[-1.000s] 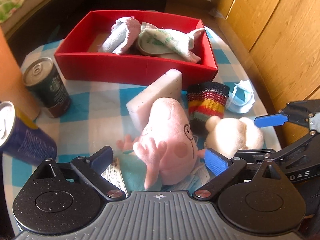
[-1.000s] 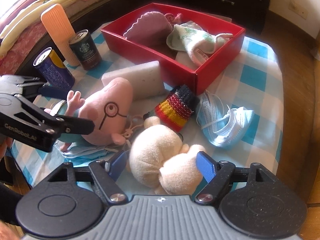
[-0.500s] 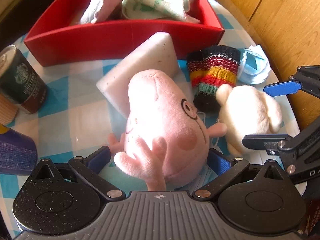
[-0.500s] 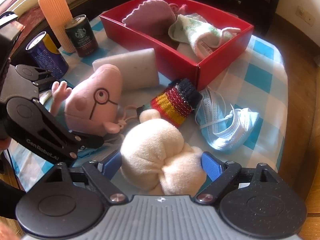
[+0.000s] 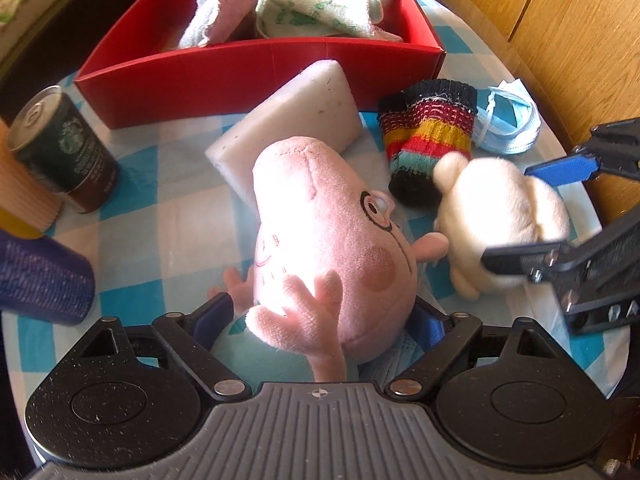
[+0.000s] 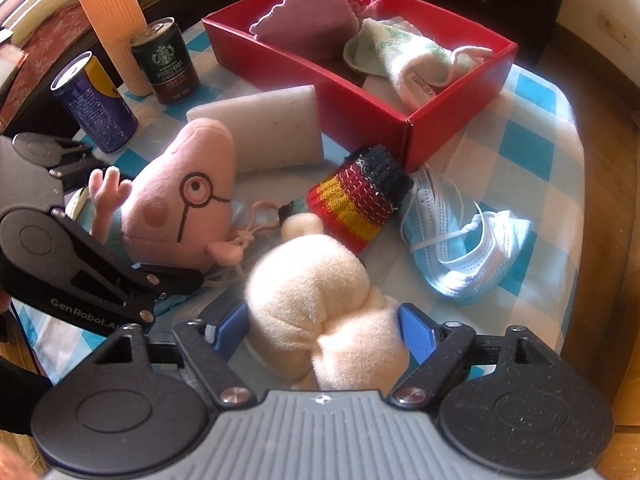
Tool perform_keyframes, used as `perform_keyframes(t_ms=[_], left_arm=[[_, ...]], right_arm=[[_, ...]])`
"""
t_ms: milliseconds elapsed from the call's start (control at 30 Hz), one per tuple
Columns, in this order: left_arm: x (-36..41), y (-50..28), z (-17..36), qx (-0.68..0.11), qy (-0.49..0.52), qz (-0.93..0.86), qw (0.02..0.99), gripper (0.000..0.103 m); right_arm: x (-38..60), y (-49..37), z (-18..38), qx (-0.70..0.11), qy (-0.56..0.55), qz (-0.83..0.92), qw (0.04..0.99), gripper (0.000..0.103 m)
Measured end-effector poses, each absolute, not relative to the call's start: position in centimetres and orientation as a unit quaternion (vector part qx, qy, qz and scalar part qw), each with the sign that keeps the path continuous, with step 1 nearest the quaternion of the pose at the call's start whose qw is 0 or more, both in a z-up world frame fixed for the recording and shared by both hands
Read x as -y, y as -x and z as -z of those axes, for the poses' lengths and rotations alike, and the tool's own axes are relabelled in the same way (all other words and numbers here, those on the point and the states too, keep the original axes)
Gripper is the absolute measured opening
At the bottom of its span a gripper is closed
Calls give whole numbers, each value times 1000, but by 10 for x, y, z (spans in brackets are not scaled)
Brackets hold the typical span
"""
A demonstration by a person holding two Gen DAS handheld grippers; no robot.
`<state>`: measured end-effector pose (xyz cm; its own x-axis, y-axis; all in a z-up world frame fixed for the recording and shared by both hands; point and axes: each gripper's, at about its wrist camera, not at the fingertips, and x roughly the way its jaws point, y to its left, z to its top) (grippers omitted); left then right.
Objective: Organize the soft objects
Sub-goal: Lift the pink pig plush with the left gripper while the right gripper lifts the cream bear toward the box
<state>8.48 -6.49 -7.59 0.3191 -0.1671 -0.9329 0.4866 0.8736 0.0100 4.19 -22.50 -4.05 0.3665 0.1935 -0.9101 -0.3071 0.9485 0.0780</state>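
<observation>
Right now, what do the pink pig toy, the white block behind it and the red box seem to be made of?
Pink pig toy: short plush fabric, matte and fuzzy, with stitched seams. White block: probably foam or sponge, dull and speckled with soft edges. Red box: likely cardboard, thin flat walls with folded corners and a smooth, slightly glossy surface.

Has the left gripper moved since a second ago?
Yes. The left gripper has come down and forward toward the red box; the pink pig toy now fills its closing jaws.

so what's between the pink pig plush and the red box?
A white foam block lies there, leaning toward the red box, with the pink pig plush snout reaching it. Clearest in the left wrist view.
</observation>
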Motion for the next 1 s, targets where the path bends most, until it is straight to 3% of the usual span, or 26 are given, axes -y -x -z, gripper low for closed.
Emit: perform_keyframes(t_ms=[167,233,267,333,367,533,633,700,733,1000], left_arm=[[55,-79,62,-538,-134,193,810,73],[50,-78,54,-534,-117,192,815,73],[48,-78,51,-532,-111,192,817,73],[46,-79,45,-529,-101,190,821,73],[45,-79,43,-528,-96,189,822,73],[45,-81,50,-537,-101,192,815,74],[53,-89,58,-541,-115,197,810,80],[56,-93,61,-545,-119,203,805,82],[56,-94,63,-548,-118,199,804,83],[48,-95,77,-565,-121,185,795,86]], right_arm=[[236,-41,30,-533,9,-148,833,46],[240,-41,26,-530,-8,-149,835,43],[242,-41,24,-529,-15,-149,835,38],[244,-41,22,-528,-24,-147,836,17],[245,-42,21,-528,-31,-148,835,13],[243,-41,28,-534,-26,-145,833,14],[240,-45,28,-533,-16,-141,834,24],[236,-47,31,-535,-2,-145,832,39],[234,-48,33,-536,-1,-148,831,41],[237,-54,45,-558,-64,-181,807,42]])
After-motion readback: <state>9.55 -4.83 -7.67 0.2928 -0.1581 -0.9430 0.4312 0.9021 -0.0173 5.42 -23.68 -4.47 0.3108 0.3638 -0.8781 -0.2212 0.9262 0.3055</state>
